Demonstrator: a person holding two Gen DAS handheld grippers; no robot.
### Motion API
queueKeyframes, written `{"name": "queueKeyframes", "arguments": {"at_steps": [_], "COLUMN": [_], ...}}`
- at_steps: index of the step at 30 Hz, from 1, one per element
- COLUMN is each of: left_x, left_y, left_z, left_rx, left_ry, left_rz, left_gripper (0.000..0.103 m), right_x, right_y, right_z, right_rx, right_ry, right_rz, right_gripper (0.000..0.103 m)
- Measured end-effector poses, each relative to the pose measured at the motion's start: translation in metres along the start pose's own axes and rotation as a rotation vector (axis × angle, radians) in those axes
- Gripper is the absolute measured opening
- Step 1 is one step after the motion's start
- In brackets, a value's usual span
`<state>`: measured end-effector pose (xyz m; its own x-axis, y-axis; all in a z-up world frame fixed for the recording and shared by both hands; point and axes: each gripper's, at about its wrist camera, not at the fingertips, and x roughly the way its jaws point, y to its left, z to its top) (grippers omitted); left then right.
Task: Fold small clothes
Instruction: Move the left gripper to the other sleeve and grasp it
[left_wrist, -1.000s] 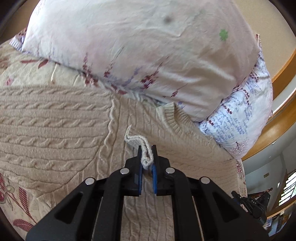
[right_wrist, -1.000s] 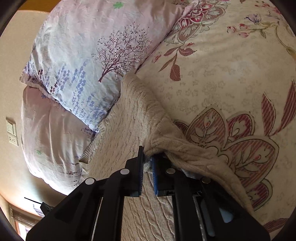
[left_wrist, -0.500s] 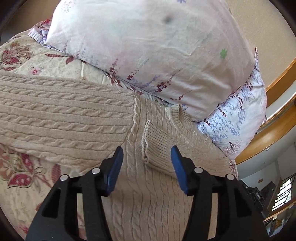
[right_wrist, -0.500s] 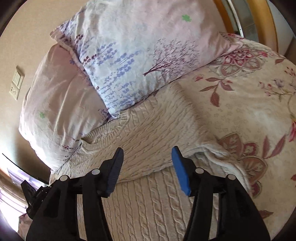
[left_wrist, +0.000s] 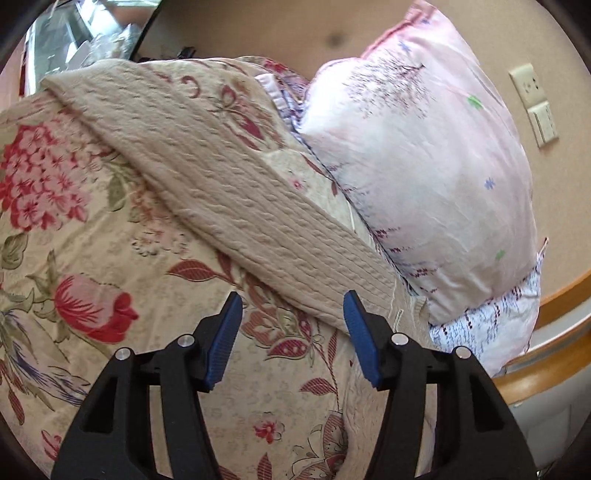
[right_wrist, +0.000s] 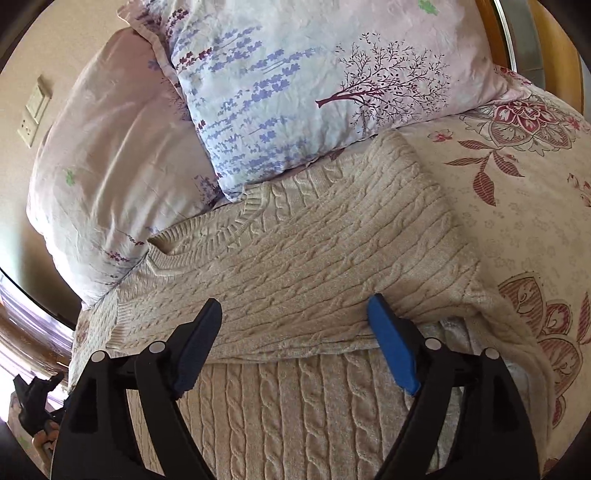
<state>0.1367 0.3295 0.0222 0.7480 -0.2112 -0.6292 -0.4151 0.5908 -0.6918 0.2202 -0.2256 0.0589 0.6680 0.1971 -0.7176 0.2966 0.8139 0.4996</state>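
A cream cable-knit sweater (right_wrist: 314, 266) lies on the floral bedspread (right_wrist: 524, 206), its neckline toward the pillows. Its right sleeve is folded across the chest. My right gripper (right_wrist: 295, 339) is open and empty, hovering just above the folded sleeve's lower edge. In the left wrist view the sweater's left sleeve (left_wrist: 229, 192) stretches out straight across the bedspread (left_wrist: 92, 258) toward the far left. My left gripper (left_wrist: 291, 336) is open and empty, above the bedspread just below where that sleeve meets the body.
Two pale floral pillows (right_wrist: 295, 92) (right_wrist: 110, 177) lie against the wall right behind the sweater's neckline; one also shows in the left wrist view (left_wrist: 424, 177). A wooden bed frame (left_wrist: 546, 354) curves at the right. Wall sockets (left_wrist: 535, 103) sit above.
Both grippers let go of the sweater and opened wide. The right sleeve now lies folded across the chest. The left gripper swung left to face the outstretched left sleeve.
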Motion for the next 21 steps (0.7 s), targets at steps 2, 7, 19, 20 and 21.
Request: {"name": "queueKeyframes", "arguments": {"at_steps": [2, 7, 19, 20, 21], "left_x": [0.001, 0.007, 0.007, 0.007, 0.006], "left_y": [0.008, 0.020, 0.063, 0.066, 0.068], "left_z": [0.001, 0.011, 0.045, 0.047, 0.048], "left_rx": [-0.047, -0.137, -0.401, -0.416, -0.425], "left_ry": [-0.004, -0.050, -0.202, -0.209, -0.213], "left_rz": [0.003, 0.025, 0.021, 0.021, 0.018], "left_gripper": [0.056, 0.053, 0.025, 0.024, 0.020], "right_x": [0.001, -0.002, -0.001, -0.001, -0.001], "right_y": [-0.003, -0.007, -0.010, -0.011, -0.011], "right_z": [-0.001, 0.000, 0.000, 0.000, -0.001], "right_rx": [0.005, 0.028, 0.047, 0.049, 0.052], "right_ry": [-0.019, -0.033, -0.041, -0.041, -0.042], "right_rz": [0.027, 0.068, 0.118, 0.122, 0.125], "right_gripper": [0.084, 0.084, 0.087, 0.088, 0.088]}}
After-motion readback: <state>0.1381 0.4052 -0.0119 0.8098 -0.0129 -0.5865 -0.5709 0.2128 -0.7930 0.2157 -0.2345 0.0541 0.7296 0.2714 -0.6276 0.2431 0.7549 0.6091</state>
